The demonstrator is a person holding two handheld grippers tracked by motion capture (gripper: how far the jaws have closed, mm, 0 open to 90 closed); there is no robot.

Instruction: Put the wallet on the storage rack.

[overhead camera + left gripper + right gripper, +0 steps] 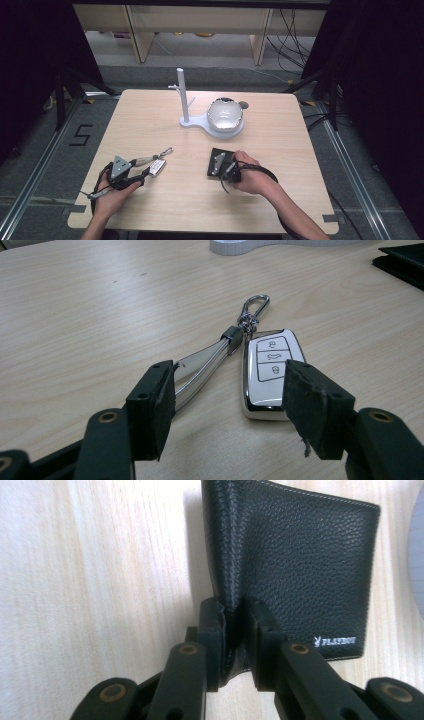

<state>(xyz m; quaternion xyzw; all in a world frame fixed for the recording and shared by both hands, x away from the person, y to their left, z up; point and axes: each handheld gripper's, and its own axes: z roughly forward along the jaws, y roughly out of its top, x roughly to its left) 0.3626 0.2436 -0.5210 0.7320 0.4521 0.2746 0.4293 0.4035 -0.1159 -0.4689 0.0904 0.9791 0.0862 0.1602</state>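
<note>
A white and chrome car key fob with a silver strap and a clip lies flat on the wooden table. My left gripper is open, its jaws standing wide on either side of the fob's near end and the strap. In the high view the key fob is at the front left, just ahead of my left gripper. A black leather wallet lies at the front centre, and my right gripper is shut on its folded edge. The high view shows the wallet under my right gripper.
A white stand with an upright post sits at the back centre of the table, carrying a round silvery dome. A small dark disc lies behind the dome. The table's front edge is close under both forearms.
</note>
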